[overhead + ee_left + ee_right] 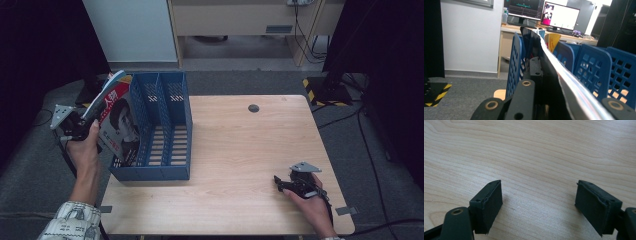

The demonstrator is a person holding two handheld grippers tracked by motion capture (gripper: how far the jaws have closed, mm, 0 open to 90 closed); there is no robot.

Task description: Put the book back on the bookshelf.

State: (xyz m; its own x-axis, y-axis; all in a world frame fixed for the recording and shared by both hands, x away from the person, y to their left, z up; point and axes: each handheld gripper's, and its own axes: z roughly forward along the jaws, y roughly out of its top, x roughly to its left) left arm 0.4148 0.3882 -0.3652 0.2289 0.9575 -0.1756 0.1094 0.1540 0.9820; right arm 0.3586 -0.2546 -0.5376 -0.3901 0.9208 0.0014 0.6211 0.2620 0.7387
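A magazine (118,121) with a red cover and a portrait stands upright against the left side of a blue slotted file rack (167,135). My left gripper (86,127) is shut on its left edge. In the left gripper view the magazine's (564,82) curved edge runs between the jaws, one black finger (535,70) pressed to it, and the rack's (596,72) blue dividers stand beyond. My right gripper (280,183) rests on the wooden table (240,145) at the front right. Its jaws (537,202) stand open over bare wood.
A dark cable hole (253,108) sits near the table's far edge. A black stand with yellow-black stripes (325,92) is on the floor at the back right. Beyond the rack is a desk with monitors (560,16). The rack stands at the table's left edge.
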